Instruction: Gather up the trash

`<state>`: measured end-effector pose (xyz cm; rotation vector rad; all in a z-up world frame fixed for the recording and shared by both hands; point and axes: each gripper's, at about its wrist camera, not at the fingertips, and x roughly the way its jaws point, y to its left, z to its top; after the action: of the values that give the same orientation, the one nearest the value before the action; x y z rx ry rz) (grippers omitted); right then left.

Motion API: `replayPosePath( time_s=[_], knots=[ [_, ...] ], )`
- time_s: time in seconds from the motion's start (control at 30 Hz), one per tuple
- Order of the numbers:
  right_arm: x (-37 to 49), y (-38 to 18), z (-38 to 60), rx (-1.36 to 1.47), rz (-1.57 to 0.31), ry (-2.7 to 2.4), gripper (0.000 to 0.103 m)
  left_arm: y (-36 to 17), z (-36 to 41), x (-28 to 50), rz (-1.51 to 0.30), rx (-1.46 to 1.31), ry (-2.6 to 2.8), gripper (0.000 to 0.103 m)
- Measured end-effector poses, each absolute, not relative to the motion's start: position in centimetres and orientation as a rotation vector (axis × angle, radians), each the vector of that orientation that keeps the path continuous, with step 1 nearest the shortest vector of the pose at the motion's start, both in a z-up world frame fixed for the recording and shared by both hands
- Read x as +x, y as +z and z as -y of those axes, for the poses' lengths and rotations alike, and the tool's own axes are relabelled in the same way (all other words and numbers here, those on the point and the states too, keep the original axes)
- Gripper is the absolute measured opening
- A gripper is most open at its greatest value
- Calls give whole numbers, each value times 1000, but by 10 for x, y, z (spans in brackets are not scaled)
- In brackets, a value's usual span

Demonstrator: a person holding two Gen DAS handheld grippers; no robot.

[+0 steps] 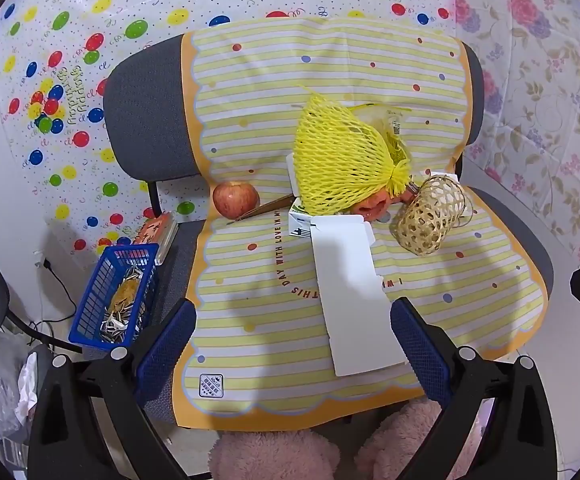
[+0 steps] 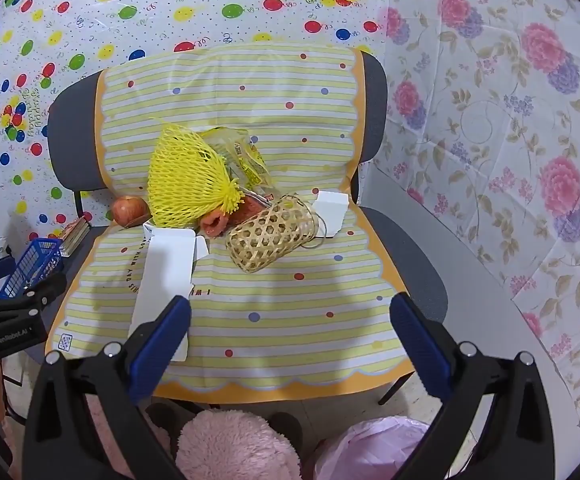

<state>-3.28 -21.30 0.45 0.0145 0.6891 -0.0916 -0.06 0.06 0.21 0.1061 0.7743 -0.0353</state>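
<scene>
Both black grippers with blue ribbed pads, the left gripper [image 1: 292, 344] and the right gripper [image 2: 290, 338], hang spread wide and empty over the striped yellow plastic sheet [image 1: 266, 320], beyond them the flat white cardboard box [image 1: 350, 284], the woven bamboo basket [image 1: 430, 216], then the crumpled yellow foam net [image 1: 338, 160].

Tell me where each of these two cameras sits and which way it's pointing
Left wrist: on the left gripper, angled down at the chair's striped mat; its open blue fingers and pink fuzzy slippers show.
Right wrist: on the right gripper, angled down from further right; its open fingers and the left gripper's black body show.
Shared: yellow net, wicker basket, apple, white carton, blue basket.
</scene>
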Motion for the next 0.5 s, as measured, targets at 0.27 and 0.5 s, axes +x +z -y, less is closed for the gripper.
replayPosePath(
  time_s=[0.27, 0.5],
  knots=[
    [-32, 3, 213, 16, -689, -92, 97, 4, -1, -1, -772, 107, -34, 96],
    [-31, 3, 215, 18, -692, -93, 97, 3, 0, 0, -773, 105, -34, 96]
  ],
)
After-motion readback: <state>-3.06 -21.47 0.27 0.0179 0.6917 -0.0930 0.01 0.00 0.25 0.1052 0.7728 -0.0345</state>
